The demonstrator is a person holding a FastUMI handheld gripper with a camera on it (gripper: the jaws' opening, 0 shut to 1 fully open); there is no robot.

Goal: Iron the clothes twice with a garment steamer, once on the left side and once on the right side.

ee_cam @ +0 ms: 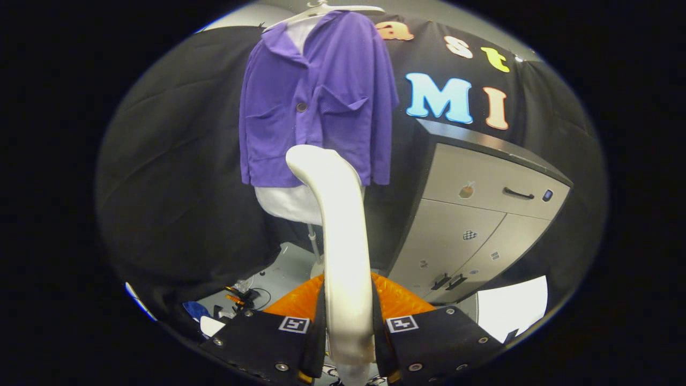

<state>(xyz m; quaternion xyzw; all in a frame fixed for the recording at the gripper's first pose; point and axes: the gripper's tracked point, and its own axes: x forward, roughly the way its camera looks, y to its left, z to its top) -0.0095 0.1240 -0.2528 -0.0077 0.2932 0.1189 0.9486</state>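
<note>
A purple button shirt [316, 102] hangs on a white hanger [321, 9] over a white garment [286, 203], beyond the fingers and a little left of them. The white garment steamer [343, 236] rises upright from between my two black fingers [278, 338], its curved head reaching up in front of the shirt's lower hem. My gripper [347, 327] is shut on the steamer's handle, with both fingers pressing its sides. I cannot tell whether the steamer head touches the cloth.
A grey cabinet [482, 225] with drawers and handles stands right of the shirt. The hanger stand's pole [313, 241] drops to a grey floor [284, 273]. Cables and small items [238, 297] lie on the floor at the lower left. An orange part [399, 300] sits behind the fingers.
</note>
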